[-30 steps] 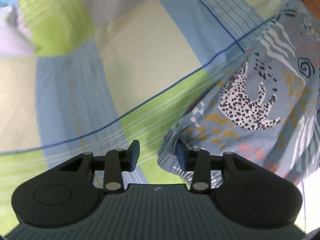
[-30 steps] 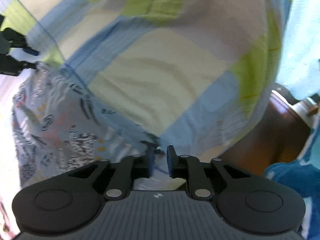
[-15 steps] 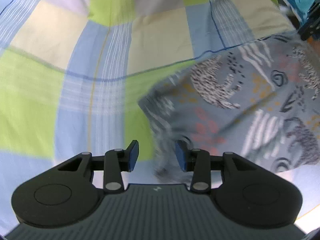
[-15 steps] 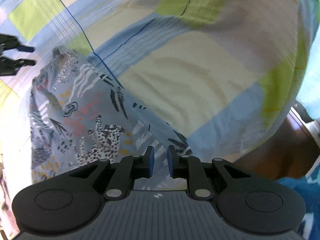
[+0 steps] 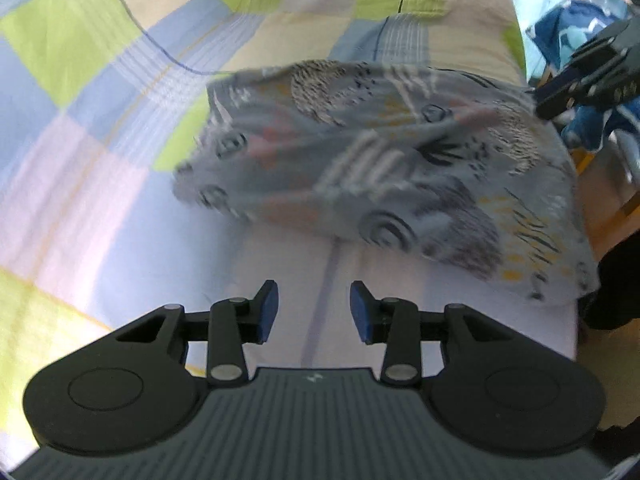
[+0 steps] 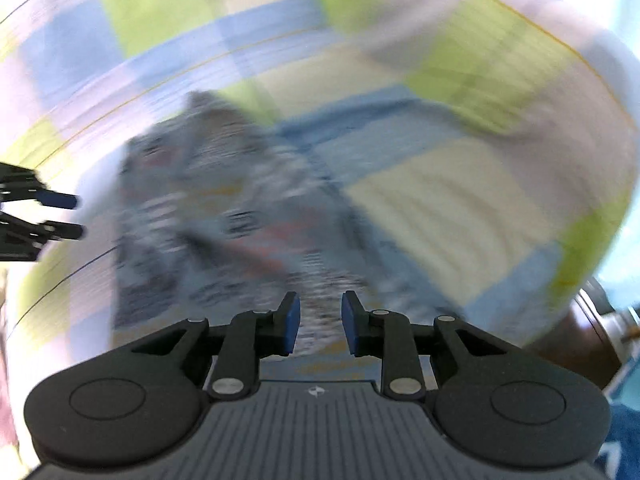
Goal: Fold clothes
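A: The surface is a bed, spread with a checked sheet (image 5: 120, 128) in green, pale blue, cream and lilac squares. At its far right edge there is a wooden piece of furniture and a heap of blue patterned cloth (image 5: 576, 40), too cut off to name further.

B: And the garment being folded?

A: A grey printed garment (image 5: 400, 168), with spotted animals, stripes and swirls, lies on the sheet towards the right edge of the bed. It looks already doubled over into a rough, wide shape. I cannot tell whether it is a shirt or shorts; both views are smeared.

B: Why is nothing holding it?

A: My reading is that a fold has just been laid and the cloth let go. The left hand-held gripper (image 5: 314, 312) hovers over bare sheet, near the garment's closer edge but apart from it, its jaws standing apart with nothing between them. The right hand-held gripper (image 6: 319, 320) is over the garment's near end; its jaws are opening, and the pads do not seem to press any cloth, though the blur makes that a judgement.

B: Any containers, a basket or a drawer?

A: None that I can make out. The garment sits on the bed itself, and the blue heap at the side lies loose, in nothing I can see
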`<action>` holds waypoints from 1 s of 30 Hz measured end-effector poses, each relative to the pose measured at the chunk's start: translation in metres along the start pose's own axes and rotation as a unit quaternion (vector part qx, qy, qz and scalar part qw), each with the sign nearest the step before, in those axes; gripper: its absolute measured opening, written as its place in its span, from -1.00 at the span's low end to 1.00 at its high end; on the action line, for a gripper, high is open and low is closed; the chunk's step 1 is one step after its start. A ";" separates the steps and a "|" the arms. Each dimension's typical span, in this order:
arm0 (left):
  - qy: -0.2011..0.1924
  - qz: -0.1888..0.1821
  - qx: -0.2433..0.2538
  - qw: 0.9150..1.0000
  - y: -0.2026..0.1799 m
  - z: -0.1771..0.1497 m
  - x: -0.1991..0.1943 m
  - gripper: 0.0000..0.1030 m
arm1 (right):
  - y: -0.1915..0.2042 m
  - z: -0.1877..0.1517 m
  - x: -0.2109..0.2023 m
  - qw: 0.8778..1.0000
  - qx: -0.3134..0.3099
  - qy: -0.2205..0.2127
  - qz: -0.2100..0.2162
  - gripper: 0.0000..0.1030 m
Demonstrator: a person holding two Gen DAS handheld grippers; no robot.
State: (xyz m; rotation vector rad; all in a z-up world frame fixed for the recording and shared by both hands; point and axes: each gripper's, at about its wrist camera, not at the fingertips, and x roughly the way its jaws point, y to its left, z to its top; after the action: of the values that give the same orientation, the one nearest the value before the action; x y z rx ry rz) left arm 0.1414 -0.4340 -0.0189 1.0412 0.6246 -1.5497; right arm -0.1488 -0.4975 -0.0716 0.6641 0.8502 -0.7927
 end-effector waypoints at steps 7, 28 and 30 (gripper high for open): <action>-0.063 -0.004 -0.114 0.991 -0.032 -0.028 0.012 -0.32 | 0.040 -0.022 0.034 0.988 -0.139 -0.001 0.074 -0.42; -0.122 0.110 -0.095 0.982 -0.164 -0.073 -0.029 -0.29 | 0.052 -0.078 0.043 0.961 -0.267 -0.077 -0.001 -0.08; -0.124 0.120 -0.107 0.979 -0.174 -0.079 -0.041 -0.29 | 0.054 -0.084 0.034 0.961 -0.267 -0.067 -0.008 -0.06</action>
State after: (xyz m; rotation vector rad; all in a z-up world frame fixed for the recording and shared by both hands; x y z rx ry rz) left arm -0.0026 -0.3043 -0.0449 0.7188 0.4624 -1.3397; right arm -0.1236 -0.4147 -0.1318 0.1231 0.8964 -0.5779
